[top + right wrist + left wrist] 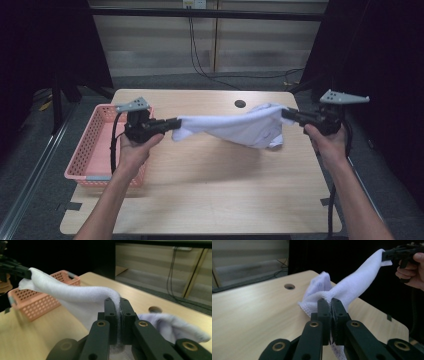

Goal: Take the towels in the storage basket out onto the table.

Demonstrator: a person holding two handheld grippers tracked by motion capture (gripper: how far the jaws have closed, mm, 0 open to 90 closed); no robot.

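white towel [240, 127] between both grippers

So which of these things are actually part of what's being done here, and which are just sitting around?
In use:
white cloth, stretched in the air
left gripper, clamped on one end
right gripper, clamped on the other end

Lying about:
pink basket, at the table's left edge
wooden table

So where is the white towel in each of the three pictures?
High view: white towel hangs mid-picture between both grippers.
Left gripper view: centre, rising toward upper right.
Right gripper view: centre, stretching to upper left.
Shared landmark: the table's round hole.
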